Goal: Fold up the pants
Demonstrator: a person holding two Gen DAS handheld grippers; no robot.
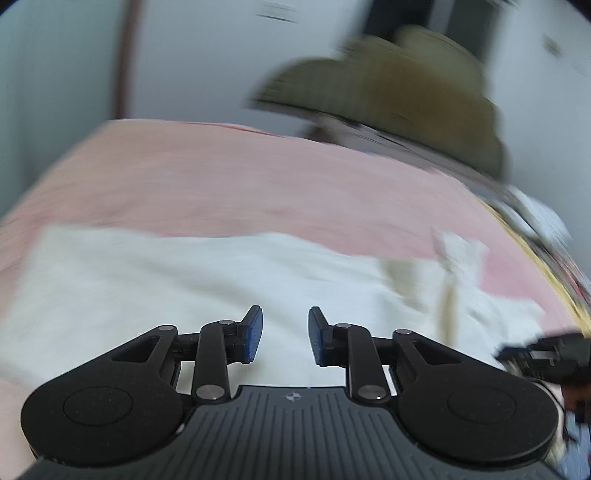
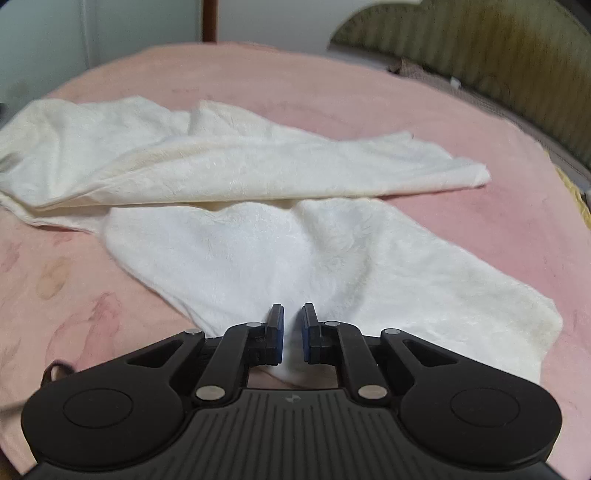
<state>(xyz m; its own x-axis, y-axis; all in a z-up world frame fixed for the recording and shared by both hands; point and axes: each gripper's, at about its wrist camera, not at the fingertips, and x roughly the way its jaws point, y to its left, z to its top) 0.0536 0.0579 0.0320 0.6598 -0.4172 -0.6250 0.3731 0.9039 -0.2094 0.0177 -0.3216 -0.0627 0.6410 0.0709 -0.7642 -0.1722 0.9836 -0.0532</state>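
The left gripper (image 1: 285,334) is angling down over the white fleece pants (image 1: 184,291), jaws spread and empty; the right gripper (image 2: 292,332) is pointing steeply down, jaws nearly together on nothing. The left view is motion-blurred.

Setting: home bedroom. Evidence: bed under a pink blanket (image 2: 369,92) with a faint printed pattern; padded olive headboard (image 2: 480,48) with vertical channels along its far edge; pale walls (image 1: 203,66); dark wooden post (image 2: 209,20) behind; soft white pants (image 2: 258,240) spread on the blanket.
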